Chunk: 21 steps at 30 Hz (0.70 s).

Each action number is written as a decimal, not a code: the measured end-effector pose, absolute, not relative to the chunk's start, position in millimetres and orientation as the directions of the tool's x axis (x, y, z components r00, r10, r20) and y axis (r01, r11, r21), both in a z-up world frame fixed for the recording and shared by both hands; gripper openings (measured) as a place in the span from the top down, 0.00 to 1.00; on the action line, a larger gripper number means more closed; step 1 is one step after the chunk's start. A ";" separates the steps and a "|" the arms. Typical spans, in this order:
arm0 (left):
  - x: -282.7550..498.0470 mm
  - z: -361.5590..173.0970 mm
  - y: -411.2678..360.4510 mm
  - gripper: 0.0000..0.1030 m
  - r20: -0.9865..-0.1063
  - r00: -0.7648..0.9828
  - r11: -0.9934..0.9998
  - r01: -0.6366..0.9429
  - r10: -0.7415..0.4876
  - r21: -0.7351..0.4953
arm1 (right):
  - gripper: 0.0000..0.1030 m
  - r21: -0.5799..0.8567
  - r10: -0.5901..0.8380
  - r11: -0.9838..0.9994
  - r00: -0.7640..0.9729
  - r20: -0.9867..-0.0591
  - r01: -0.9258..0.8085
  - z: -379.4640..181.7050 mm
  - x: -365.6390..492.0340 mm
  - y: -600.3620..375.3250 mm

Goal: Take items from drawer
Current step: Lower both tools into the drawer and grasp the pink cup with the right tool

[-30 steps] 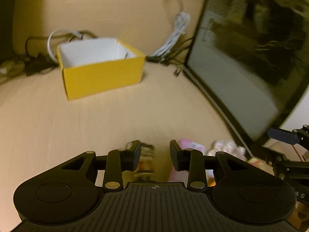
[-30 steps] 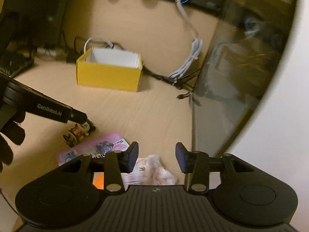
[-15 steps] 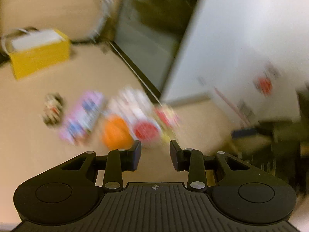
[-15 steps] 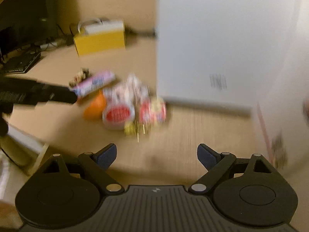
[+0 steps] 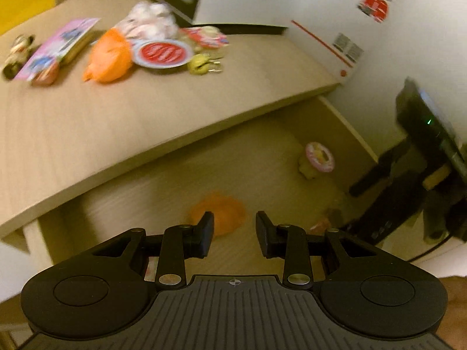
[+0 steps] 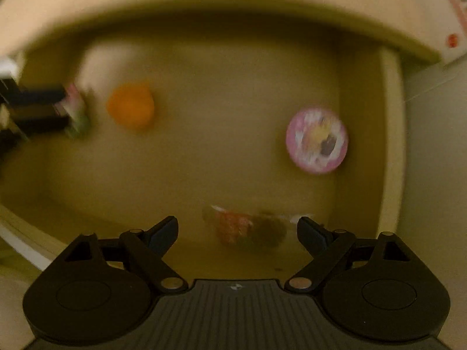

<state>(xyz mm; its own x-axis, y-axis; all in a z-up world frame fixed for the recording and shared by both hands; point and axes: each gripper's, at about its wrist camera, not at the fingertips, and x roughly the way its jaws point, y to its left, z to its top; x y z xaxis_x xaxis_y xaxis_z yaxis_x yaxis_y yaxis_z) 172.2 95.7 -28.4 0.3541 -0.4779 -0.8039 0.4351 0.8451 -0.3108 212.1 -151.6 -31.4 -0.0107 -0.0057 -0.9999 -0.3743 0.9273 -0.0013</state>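
With both the left gripper (image 5: 234,232), jaws apart but closing on nothing, and the empty, wide-spread right gripper (image 6: 237,229) over the drawer (image 6: 391,134), they could collide reaching for the orange toy (image 6: 130,106) at ten o'clock.

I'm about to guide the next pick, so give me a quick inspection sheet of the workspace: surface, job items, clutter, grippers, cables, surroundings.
Surface: wooden desk top; open drawer below it.
Job's things: in the drawer, orange object, pink round item, reddish packet, a small blurred item at left.
Clutter: on the desk, orange bag, red-and-white lid, pink booklet, yellow box.
Grippers: left gripper closing, nothing between its fingers; right gripper wide open above the packet.
Cables: dark cables at the desk's far edge.
Surroundings: white carton, blurred.
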 end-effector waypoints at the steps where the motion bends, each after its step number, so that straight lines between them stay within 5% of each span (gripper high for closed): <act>1: 172.6 -29.4 100.3 0.67 -0.805 0.355 0.850 0.422 -0.475 -0.315 | 0.13 -0.007 -0.022 0.927 -0.037 -0.999 -0.374 -38.9 212.1 -149.6; 7: 170.8 -37.2 126.4 0.67 -0.807 0.357 0.867 0.359 -0.470 -0.346 | 0.14 -0.045 -0.110 0.933 -0.164 -0.980 -0.357 -72.1 214.2 -141.2; 9: 171.4 -39.7 129.1 0.67 -0.808 0.352 0.868 0.343 -0.473 -0.358 | 0.27 -0.084 -0.153 0.936 -0.178 -0.972 -0.342 -78.5 217.2 -143.9; 12: 170.1 -42.5 131.9 0.67 -0.806 0.347 0.867 0.330 -0.480 -0.374 | 0.29 -0.095 -0.157 0.952 -0.200 -0.967 -0.291 -85.2 219.5 -150.2; 15: 170.7 -44.0 133.7 0.67 -0.808 0.344 0.869 0.318 -0.479 -0.380 | 0.38 -0.110 -0.164 0.937 -0.140 -0.976 -0.332 -77.9 217.2 -134.7; 21: 174.3 -43.2 128.0 0.67 -0.823 0.330 0.875 0.319 -0.463 -0.364 | 0.39 -0.022 -0.017 0.921 0.015 -1.000 -0.389 -56.7 225.2 -88.3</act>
